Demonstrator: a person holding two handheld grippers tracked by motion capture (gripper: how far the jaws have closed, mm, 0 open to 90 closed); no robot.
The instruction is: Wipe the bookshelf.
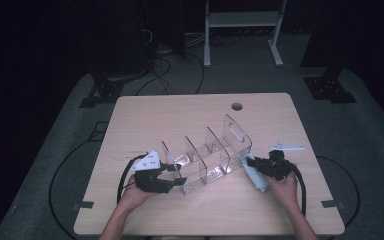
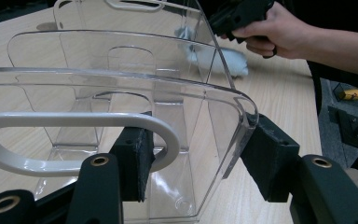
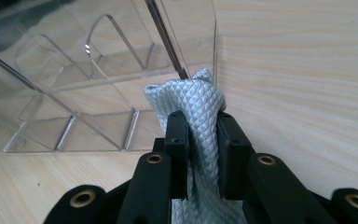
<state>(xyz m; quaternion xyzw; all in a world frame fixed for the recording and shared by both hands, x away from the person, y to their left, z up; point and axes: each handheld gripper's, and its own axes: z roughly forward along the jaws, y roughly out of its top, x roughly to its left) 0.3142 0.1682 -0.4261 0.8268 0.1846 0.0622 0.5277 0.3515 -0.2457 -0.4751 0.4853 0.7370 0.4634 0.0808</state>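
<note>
A clear acrylic organizer [image 1: 207, 160] sits just below the centre of the high view, running on a slant from lower left to upper right. It has upright dividers that split it into several open compartments, and each end wall has a rounded top with an oval handle slot cut through it. In the left gripper view [image 2: 121, 88] the plastic shows glossy edges and the table grain reads straight through it.

The left gripper [image 1: 172, 175] sits at the organizer's lower-left end. In its own view the two black pads [image 2: 133, 161] are closed on the near end wall, one inside beside the handle slot and one outside against the wall's curved edge.

The right gripper [image 1: 257, 164] is at the organizer's upper-right end, in the right half of the high view. Its jaws stand nearly together, pinching a pale blue-grey cloth [image 3: 198, 116] with a diamond weave. The bunched tip of the cloth touches the corner edge of the organizer's wall at the centre of the right gripper view. In the high view the cloth [image 1: 261, 181] trails down onto the table beneath the hand.

The table [image 1: 180, 115] is light wood with rounded corners and a round cable hole [image 1: 237, 106] near its far edge. It stands on grey carpet [image 1: 70, 135] in a dark room, with black cables [image 1: 167, 75] and a white frame [image 1: 242, 30] at the top of the frame.
</note>
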